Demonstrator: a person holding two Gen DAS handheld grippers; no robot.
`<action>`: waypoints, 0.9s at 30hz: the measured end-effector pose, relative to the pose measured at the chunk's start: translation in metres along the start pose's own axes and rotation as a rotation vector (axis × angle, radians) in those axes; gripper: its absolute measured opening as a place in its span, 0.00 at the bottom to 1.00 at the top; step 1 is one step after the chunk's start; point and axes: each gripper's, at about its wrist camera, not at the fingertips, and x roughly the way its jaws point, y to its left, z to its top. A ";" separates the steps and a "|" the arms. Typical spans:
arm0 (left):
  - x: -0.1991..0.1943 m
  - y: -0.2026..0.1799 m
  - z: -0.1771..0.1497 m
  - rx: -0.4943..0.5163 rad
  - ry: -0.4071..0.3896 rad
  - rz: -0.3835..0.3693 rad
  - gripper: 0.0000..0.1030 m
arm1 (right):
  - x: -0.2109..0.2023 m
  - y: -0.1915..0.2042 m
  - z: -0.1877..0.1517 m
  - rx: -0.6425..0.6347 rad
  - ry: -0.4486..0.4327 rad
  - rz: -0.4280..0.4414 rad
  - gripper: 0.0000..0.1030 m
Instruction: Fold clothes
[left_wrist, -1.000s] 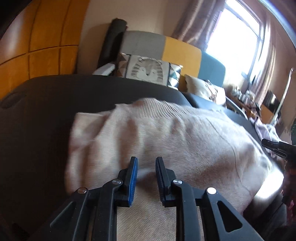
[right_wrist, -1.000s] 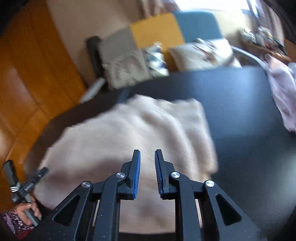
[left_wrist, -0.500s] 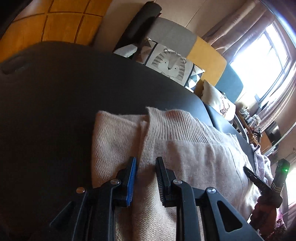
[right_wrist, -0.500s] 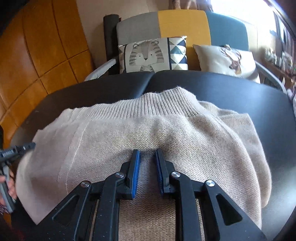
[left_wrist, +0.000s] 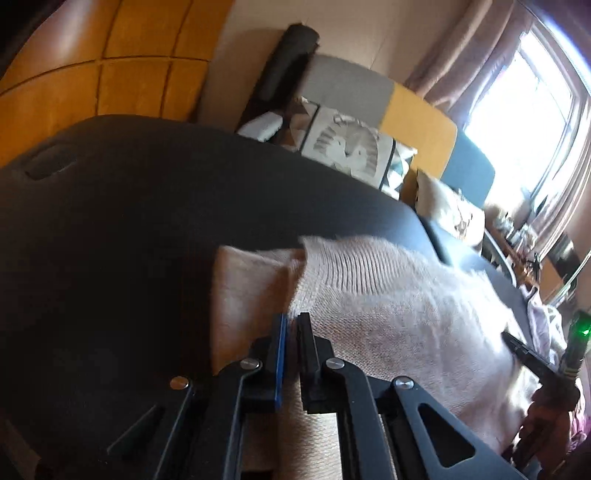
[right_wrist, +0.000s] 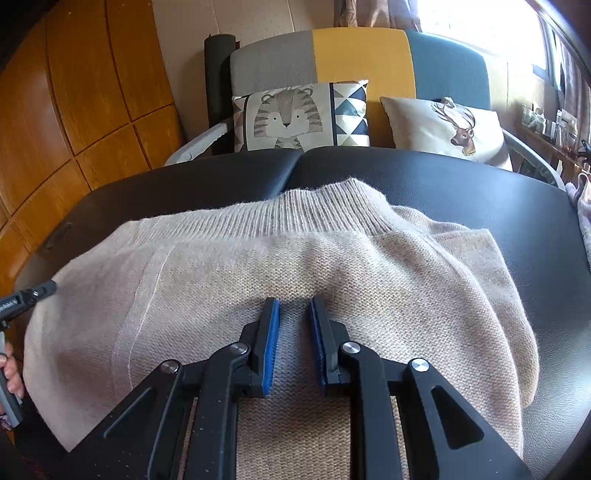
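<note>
A black padded desk (right_wrist: 424, 177) fills most of both views, its top split by a seam at the far edge. Behind it stands a sofa (right_wrist: 354, 55) with grey, yellow and blue back panels, set against a wall of orange wood panels (right_wrist: 74, 92). A beige knitted sweater (right_wrist: 280, 266) lies spread across the middle of the desk, its ribbed band (right_wrist: 295, 218) turned toward the sofa and one folded layer sticking out flat at each side. On the sofa lean a tiger cushion (right_wrist: 295, 118) and, to its right, a deer cushion (right_wrist: 447, 129). A pale crumpled garment (left_wrist: 543, 321) lies at the desk's right end, well apart from the sweater. The right gripper (right_wrist: 293, 306) hovers low over the sweater's near middle, its blue-padded fingers (right_wrist: 272, 332) a moderate gap apart and holding nothing. The left gripper (left_wrist: 291, 321) is at the sweater's left side, where the upper layer meets the flat one beneath; its fingers (left_wrist: 280, 350) are nearly together, with only a narrow slit between them, and the blurred view does not let me tell whether they pinch the knit.
</note>
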 end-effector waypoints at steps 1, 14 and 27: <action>-0.002 0.000 0.000 0.015 -0.007 0.007 0.05 | 0.000 0.000 0.000 -0.002 -0.001 -0.002 0.18; -0.015 0.031 -0.014 -0.116 0.049 -0.172 0.14 | -0.001 -0.009 0.001 0.035 -0.004 0.045 0.18; -0.038 0.040 -0.065 -0.199 0.191 -0.391 0.17 | -0.001 -0.008 -0.002 0.033 -0.011 0.044 0.18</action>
